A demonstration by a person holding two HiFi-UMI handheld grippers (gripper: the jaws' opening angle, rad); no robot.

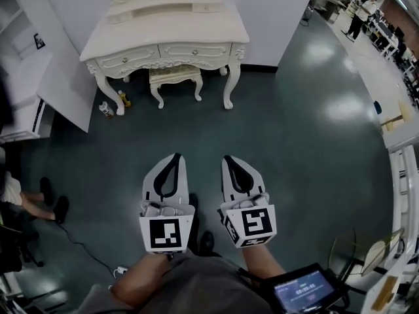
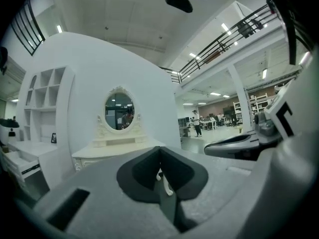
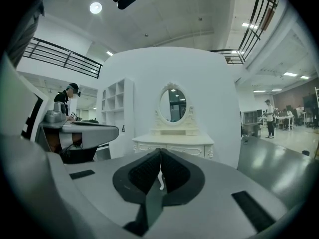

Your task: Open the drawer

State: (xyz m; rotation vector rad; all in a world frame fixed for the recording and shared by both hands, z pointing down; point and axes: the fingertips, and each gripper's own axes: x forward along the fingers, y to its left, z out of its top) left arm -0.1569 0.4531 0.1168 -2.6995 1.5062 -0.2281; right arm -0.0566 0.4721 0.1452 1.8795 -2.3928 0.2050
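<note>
Head view: left gripper (image 1: 175,157) and right gripper (image 1: 228,158), jaws closed on nothing, aim 12 o'clock at the dressing table (image 1: 163,30) with 2 drawers (image 1: 194,50) pushed in.

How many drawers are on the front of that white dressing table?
2. On the dressing table front: a left drawer, and a right drawer above the stool. The raised shelf under the mirror may hold smaller ones; too small to tell.
</note>
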